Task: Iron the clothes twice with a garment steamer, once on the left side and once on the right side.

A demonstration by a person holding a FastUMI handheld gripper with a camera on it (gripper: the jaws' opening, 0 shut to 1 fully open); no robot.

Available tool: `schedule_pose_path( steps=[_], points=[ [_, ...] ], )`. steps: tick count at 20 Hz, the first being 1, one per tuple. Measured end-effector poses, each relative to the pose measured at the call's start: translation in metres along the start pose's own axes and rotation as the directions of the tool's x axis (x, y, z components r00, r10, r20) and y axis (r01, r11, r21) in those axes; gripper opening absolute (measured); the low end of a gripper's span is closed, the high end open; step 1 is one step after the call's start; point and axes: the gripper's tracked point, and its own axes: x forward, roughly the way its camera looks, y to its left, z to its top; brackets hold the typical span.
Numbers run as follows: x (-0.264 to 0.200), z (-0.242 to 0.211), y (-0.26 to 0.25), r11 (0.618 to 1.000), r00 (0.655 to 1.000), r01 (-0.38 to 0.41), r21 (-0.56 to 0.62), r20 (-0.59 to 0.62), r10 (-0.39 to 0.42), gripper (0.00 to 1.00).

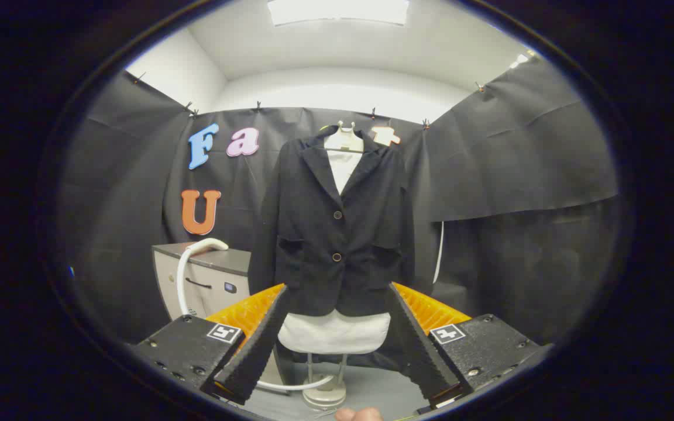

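A black two-button jacket (337,234) hangs upright on a white dress form (334,332) with a metal pole and round base (325,393), straight ahead beyond my fingers. The steamer's white head (207,245) rests on top of a grey cabinet (208,280) to the left of the jacket, with its white hose (181,286) running down the cabinet front. My gripper (337,301) is open, its two fingers (261,345) spread wide to either side of the jacket's hem, with nothing between them and well short of the cloth.
Black cloth walls close the booth on the left, back and right. A white hose loop (296,386) lies on the grey floor by the stand's base. A fingertip (360,414) shows beneath the gripper. A white cord (439,251) hangs right of the jacket.
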Motion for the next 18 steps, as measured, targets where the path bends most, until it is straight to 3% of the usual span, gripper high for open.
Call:
schedule_pose_path(
  steps=[3,11,18],
  points=[
    [0.003,-0.011,0.005,0.999,0.999,-0.039,0.025,-0.036,0.04,1.0],
    [0.015,-0.013,0.009,0.999,0.998,-0.044,0.018,-0.034,0.044,1.0],
    [0.029,-0.013,0.046,0.996,0.996,-0.08,0.035,-0.047,0.081,1.0]
  ],
)
